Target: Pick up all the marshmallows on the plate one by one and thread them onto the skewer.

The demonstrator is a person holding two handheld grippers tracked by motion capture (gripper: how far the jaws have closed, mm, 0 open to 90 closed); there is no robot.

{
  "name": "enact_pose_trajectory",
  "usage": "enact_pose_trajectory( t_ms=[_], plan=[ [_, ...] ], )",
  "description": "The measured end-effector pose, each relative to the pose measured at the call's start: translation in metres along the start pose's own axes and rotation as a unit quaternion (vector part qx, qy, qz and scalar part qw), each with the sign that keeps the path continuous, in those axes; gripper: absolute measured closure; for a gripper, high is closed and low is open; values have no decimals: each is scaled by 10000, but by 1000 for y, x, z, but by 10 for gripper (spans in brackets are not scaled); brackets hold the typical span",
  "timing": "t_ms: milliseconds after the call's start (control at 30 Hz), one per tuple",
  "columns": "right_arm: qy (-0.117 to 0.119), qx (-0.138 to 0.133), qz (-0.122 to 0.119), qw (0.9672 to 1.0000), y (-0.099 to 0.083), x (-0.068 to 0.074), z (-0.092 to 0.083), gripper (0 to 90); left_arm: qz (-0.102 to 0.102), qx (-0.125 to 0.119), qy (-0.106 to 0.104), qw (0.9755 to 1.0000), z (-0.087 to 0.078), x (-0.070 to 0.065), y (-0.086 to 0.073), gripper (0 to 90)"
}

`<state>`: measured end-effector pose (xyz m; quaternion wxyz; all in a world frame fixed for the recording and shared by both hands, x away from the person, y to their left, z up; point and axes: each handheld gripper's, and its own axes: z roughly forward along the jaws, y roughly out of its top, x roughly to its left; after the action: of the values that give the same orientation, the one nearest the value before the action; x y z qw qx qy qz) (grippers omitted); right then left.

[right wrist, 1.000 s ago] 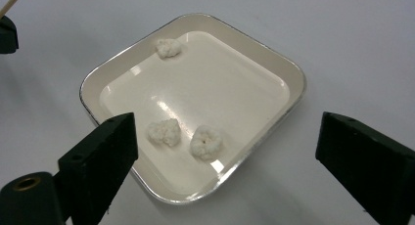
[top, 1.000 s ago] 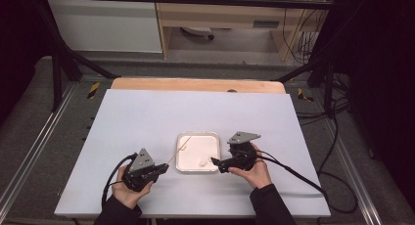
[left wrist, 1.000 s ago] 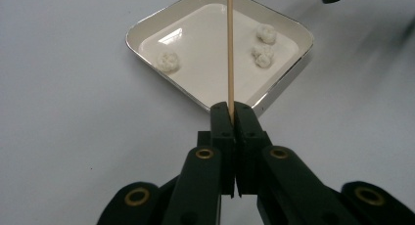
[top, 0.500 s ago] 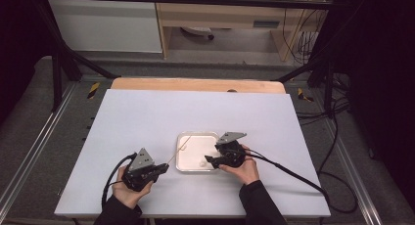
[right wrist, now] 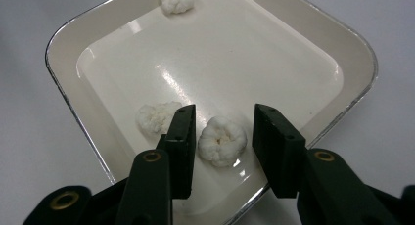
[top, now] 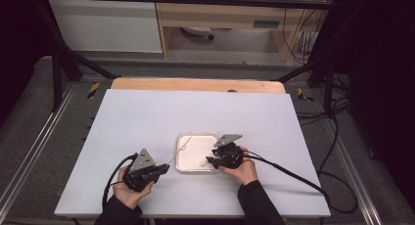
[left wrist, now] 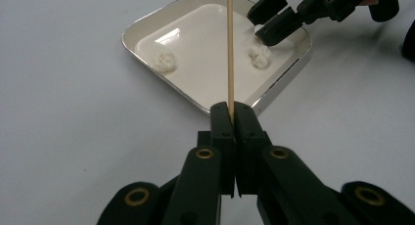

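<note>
Since the earlier high view, my right gripper [top: 211, 161] has come down and in over the near right corner of the tray [top: 184, 137], and its jaws have just been closing, while my left gripper [top: 164, 168] has stayed put. From the high view, I see the square white tray near the table's [top: 147, 112] front edge, between both hands; the left gripper sits just left of it, clamped on a thin wooden skewer [top: 177, 152] that slants up over the tray's left rim. From the left gripper view, my jaws are pressed together on the skewer [left wrist: 229, 49], which runs straight up across the tray [left wrist: 147, 29]; one white puffed piece [left wrist: 164, 61] lies at the left of the tray, another [left wrist: 260, 56] at the right, just under the right gripper's [left wrist: 262, 25] tips. From the right gripper view, my jaws stand partly apart with a white puffed piece [right wrist: 221, 140] between them, not yet pinched; a second piece [right wrist: 152, 118] lies just behind the left jaw, and a third [right wrist: 177, 0] rests at the far side of the tray [right wrist: 352, 54].
</note>
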<state>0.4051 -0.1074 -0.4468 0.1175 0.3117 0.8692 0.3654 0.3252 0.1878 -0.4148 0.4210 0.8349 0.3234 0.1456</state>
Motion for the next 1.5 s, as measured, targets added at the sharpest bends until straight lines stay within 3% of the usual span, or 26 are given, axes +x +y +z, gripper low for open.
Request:
enact_pose_trajectory(
  t_ms=[400, 700, 833, 900, 1000, 1033, 1100, 1133, 1267, 1300, 1333, 1367, 1433, 1500],
  plan=[
    [-77, -54, 22, 10000, -3, 3, -2, 698, 33, -53, -2, 10000, 1, -3, 0, 886],
    [247, -727, 286, 9966, 10, 1, -33, 707, 92, -139, -15, 9999, 1, -8, 0, 886],
    [502, -1173, 451, 9908, 17, -1, -52, 710, 120, -177, -38, 9998, 2, -11, 0, 886],
    [564, -1256, 486, 9893, 18, -1, -55, 711, 129, -197, -51, 9997, 3, -13, 1, 886],
    [736, -1474, 639, 9843, 21, -2, -62, 713, 137, -240, -68, 9996, 3, -14, 1, 886],
    [779, -1554, 691, 9823, 23, -3, -64, 714, 149, -262, -74, 9995, 3, -15, 1, 886],
    [962, -1784, 857, 9755, 26, -4, -67, 717, 149, -289, -75, 9994, 3, -16, 1, 886],
    [962, -1784, 857, 9755, 26, -4, -67, 717, 152, -284, -87, 9994, 4, -16, 1, 886],
    [1213, -2031, 1115, 9652, 30, -7, -70, 719, 148, -267, -112, 9995, 6, -17, 1, 886],
    [1290, -2116, 1223, 9610, 31, -9, -70, 720, 148, -275, -122, 9994, 6, -17, 1, 886],
    [1290, -2116, 1223, 9610, 31, -9, -70, 720, 152, -277, -129, 9994, 6, -17, 1, 886],
    [1364, -2189, 1328, 9570, 33, -11, -70, 722, 158, -277, -129, 9994, 6, -17, 1, 886],
    [1442, -2245, 1415, 9533, 35, -12, -69, 724, 156, -279, -143, 9994, 7, -17, 1, 886],
    [1479, -2271, 1435, 9518, 36, -12, -69, 724, 158, -290, -160, 9993, 7, -18, 1, 886]
  ],
)
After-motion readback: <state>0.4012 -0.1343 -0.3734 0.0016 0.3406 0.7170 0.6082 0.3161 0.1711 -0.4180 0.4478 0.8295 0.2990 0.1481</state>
